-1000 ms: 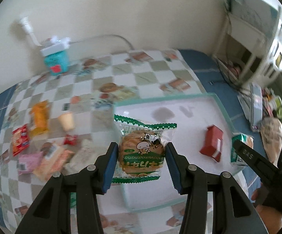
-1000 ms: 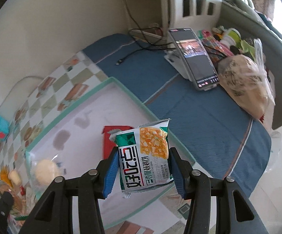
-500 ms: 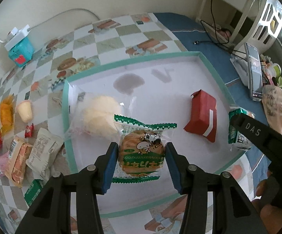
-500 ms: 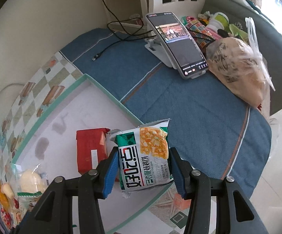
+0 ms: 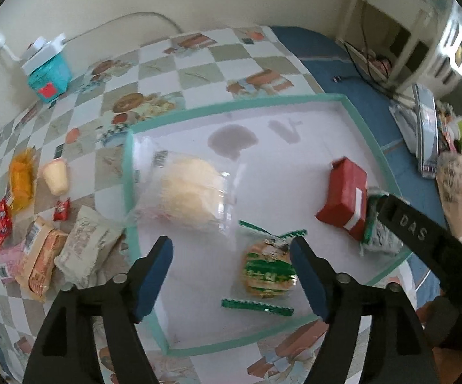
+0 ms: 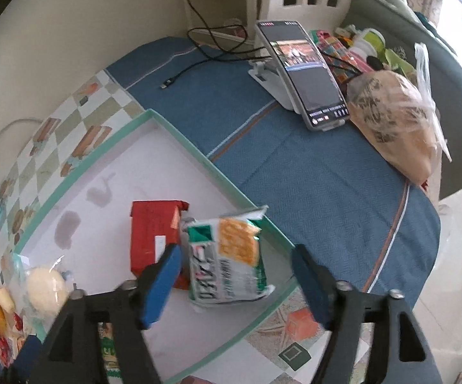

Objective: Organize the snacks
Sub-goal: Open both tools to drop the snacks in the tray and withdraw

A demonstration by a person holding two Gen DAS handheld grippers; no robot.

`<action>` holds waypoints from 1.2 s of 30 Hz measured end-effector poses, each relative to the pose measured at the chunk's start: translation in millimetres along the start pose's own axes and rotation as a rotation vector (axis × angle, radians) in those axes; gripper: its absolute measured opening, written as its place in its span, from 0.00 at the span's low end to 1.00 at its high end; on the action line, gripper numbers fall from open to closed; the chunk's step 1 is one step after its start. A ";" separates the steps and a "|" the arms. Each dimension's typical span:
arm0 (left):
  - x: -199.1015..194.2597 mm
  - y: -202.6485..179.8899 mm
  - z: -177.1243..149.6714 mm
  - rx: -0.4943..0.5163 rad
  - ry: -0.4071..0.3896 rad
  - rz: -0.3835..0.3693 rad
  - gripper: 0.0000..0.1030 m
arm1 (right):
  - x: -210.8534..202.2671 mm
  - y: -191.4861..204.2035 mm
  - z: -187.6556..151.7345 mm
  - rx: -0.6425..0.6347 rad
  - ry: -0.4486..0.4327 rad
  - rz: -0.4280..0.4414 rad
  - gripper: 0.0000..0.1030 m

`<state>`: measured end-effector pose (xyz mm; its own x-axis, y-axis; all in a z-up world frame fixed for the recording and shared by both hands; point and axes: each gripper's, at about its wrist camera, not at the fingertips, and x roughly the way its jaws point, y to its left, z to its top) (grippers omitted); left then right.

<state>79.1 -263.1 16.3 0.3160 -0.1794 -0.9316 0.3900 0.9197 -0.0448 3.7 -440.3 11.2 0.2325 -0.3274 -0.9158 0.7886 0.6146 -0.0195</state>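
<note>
With both tools spread and empty, lift straight off. Leave cookie pack [image 5: 267, 272] and cracker bag [image 6: 227, 262] flat in tray [image 5: 128, 192]. Next, nine o'clock.

Your left wrist view blurs the clear bag of pale cakes [image 5: 189, 188] in the tray, so its label is unreadable. The right gripper's arm [image 5: 422, 236] covers part of the green-and-white packet [image 5: 378, 233] at the tray's right edge. The small snacks [image 5: 23, 224] on the left are too small to name, and the frame edge crops the ones at the far left. In your right wrist view, the cracker packet [image 6: 227, 259] hides the near right corner of the red box [image 6: 152, 233]. The green wrapper [image 6: 109, 352] sits mostly behind the gripper body.
</note>
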 end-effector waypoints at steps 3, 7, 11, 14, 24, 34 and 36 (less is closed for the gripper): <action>-6.6 19.3 3.1 -0.063 -0.027 0.020 0.82 | -4.9 4.4 0.1 -0.016 -0.011 0.017 0.88; -12.3 52.0 5.2 -0.168 -0.059 0.050 0.95 | -7.8 11.7 -1.5 -0.035 -0.010 0.046 1.00; -17.3 95.9 0.5 -0.298 -0.086 0.105 0.96 | -11.1 18.8 -3.1 -0.057 -0.014 0.061 1.00; -22.1 128.6 -4.7 -0.391 -0.096 0.130 0.99 | -13.5 24.1 -5.2 -0.073 -0.016 0.066 1.00; -35.2 201.5 -25.0 -0.572 -0.090 0.192 0.99 | -20.5 43.4 -14.1 -0.145 -0.019 0.059 1.00; -59.4 245.5 -41.2 -0.573 -0.106 0.347 0.99 | -38.2 66.6 -28.3 -0.203 -0.028 0.116 1.00; -65.1 256.5 -46.9 -0.584 -0.114 0.365 0.99 | -43.1 78.0 -35.2 -0.233 -0.032 0.132 1.00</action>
<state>118.0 0.9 48.5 0.4395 0.1706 -0.8819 -0.2770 0.9597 0.0476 35.2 -353.1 35.0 0.3455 -0.2535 -0.9035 0.5985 0.8011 0.0041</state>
